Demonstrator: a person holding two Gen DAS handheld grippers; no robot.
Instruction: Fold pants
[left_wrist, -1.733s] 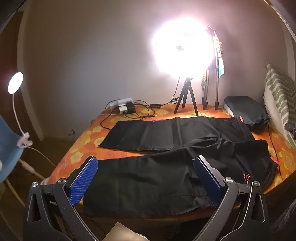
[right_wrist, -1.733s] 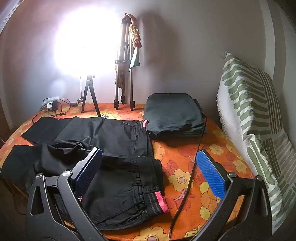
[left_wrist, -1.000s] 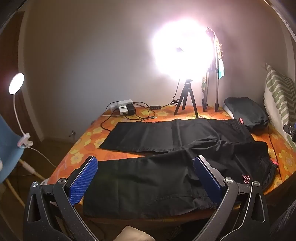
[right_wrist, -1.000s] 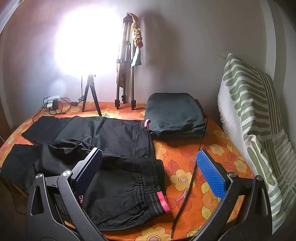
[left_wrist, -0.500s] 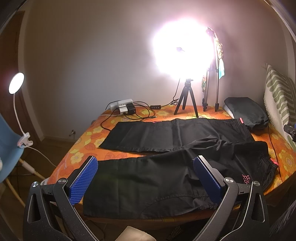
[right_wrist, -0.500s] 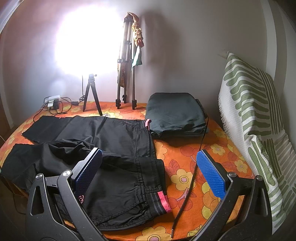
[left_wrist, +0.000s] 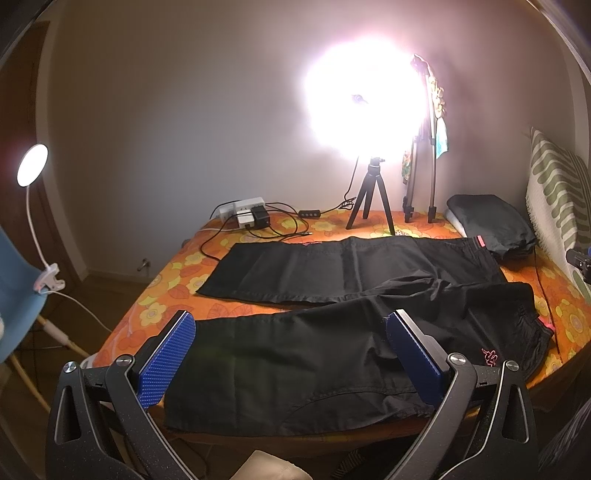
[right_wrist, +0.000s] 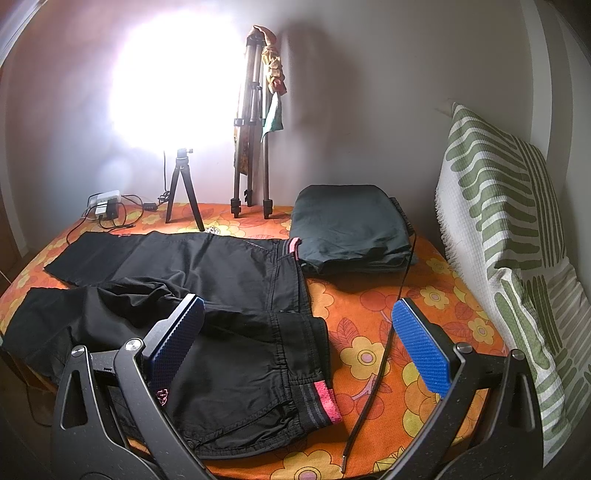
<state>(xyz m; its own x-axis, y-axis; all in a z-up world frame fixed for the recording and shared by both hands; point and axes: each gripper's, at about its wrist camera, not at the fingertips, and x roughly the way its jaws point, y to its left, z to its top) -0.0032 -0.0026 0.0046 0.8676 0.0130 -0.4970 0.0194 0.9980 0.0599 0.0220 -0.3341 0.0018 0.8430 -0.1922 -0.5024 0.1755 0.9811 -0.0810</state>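
Pants (left_wrist: 332, 332), black, lie spread across the bed (left_wrist: 162, 295) with its orange flowered cover, filling the middle of the left wrist frame; one leg runs flat toward the far edge, the other lies along the near edge, its hem slightly over it at lower centre. A small pink logo (left_wrist: 490, 356) sits near the waistband at right; its letters are too small to read. The left tool (left_wrist: 288, 352) hangs spread wide above the near leg, gripping nothing. The right tool (right_wrist: 295, 343) is likewise spread and empty over the pink-trimmed waistband (right_wrist: 327, 402). Bare cover lies right of the waistband, crossed by a thin black cable (right_wrist: 384, 350).
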